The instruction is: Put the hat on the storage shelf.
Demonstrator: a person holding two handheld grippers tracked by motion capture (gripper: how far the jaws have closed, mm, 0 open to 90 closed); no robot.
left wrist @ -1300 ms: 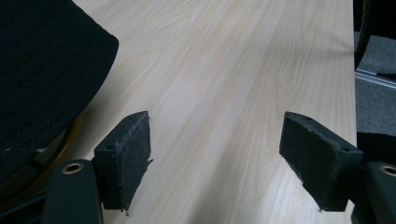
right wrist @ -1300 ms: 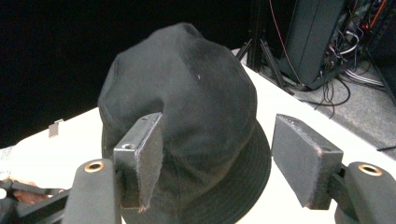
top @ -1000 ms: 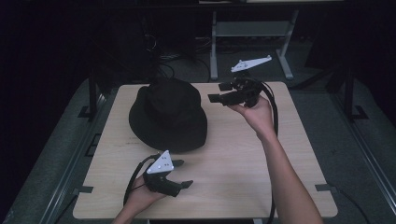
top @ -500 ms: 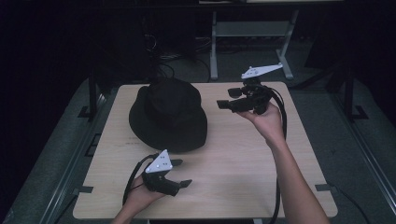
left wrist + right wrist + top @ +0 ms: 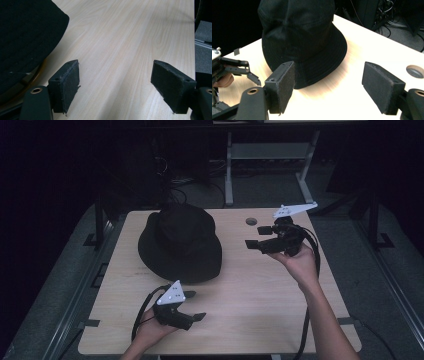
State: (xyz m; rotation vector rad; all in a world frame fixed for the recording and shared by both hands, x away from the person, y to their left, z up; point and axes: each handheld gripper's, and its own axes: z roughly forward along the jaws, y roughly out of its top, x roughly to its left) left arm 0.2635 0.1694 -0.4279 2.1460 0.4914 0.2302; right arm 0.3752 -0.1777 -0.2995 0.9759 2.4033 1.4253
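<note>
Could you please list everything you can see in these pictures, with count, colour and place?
hat: one, black, brimmed, on the table's far left half.
table: one, light wood, centre.
cable hole: one, grey, round, near the table's far edge.
metal frame: one, pale grey, on the floor behind the table.
left gripper: one, black with grey plate, near the table's front edge, jaws open, holding nothing.
right gripper: one, black with grey plate, raised right of the hat, jaws open, holding nothing.
</note>
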